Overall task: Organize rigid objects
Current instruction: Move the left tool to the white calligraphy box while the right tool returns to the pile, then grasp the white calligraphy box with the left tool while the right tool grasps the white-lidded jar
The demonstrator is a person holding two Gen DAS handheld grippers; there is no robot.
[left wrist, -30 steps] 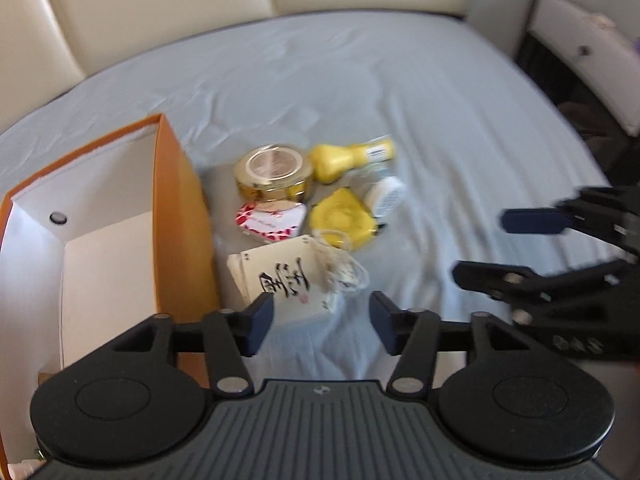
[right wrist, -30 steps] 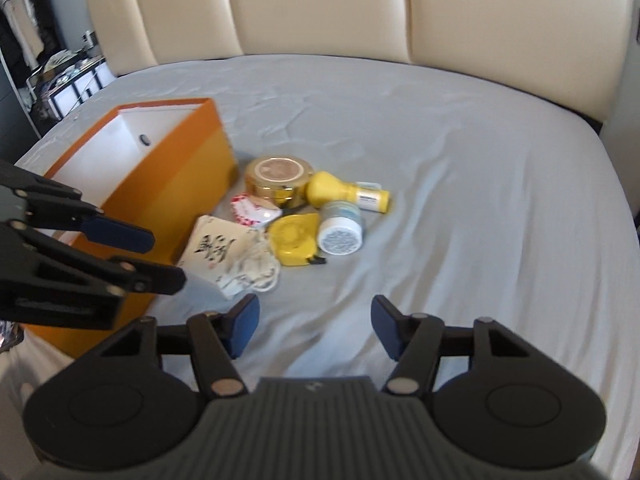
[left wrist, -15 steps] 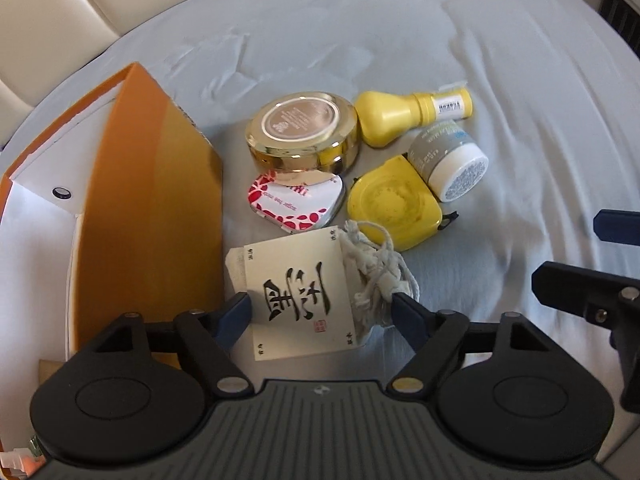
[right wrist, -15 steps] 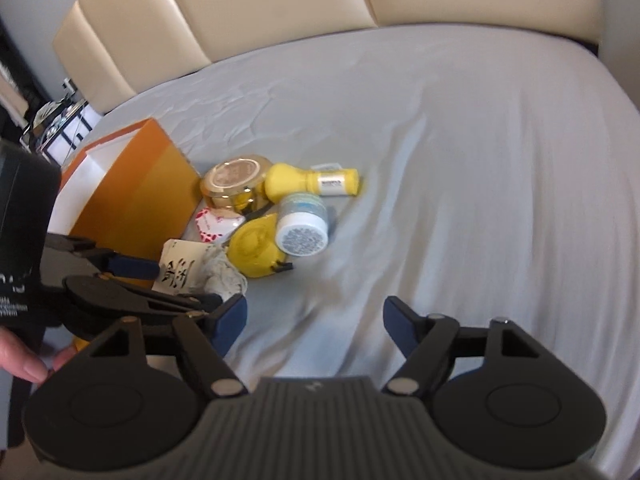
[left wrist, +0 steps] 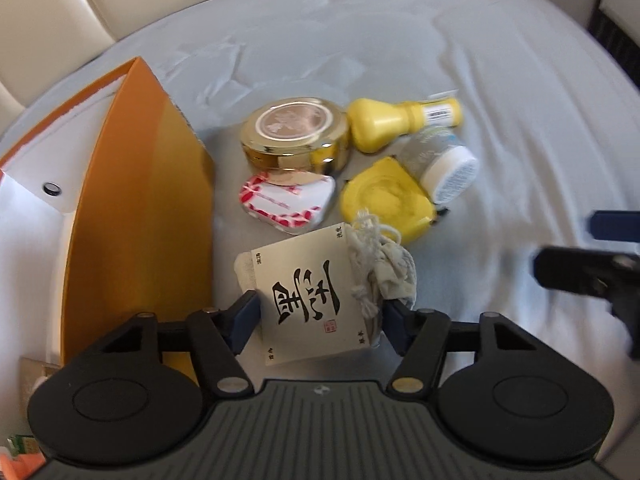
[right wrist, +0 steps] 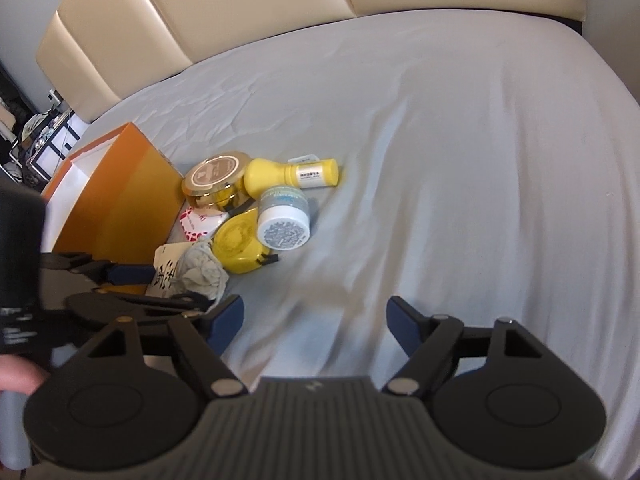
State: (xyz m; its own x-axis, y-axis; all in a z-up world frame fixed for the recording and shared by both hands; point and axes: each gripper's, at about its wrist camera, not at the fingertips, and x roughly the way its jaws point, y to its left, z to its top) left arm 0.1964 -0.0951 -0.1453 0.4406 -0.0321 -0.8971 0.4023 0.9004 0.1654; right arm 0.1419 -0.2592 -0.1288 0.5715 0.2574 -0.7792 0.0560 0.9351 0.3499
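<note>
The left gripper [left wrist: 320, 322] has just been closing; its pads seem to press the calligraphy-card pouch [left wrist: 308, 296], lying between them beside the orange box [left wrist: 136, 216]. It should squeeze squarely before lifting. The right gripper [right wrist: 316, 320] gapes empty.

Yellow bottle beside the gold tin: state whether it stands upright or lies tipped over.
Tipped over. The yellow bottle lies on its side on the bed sheet, its long axis flat along the sheet, beside the gold tin.
</note>
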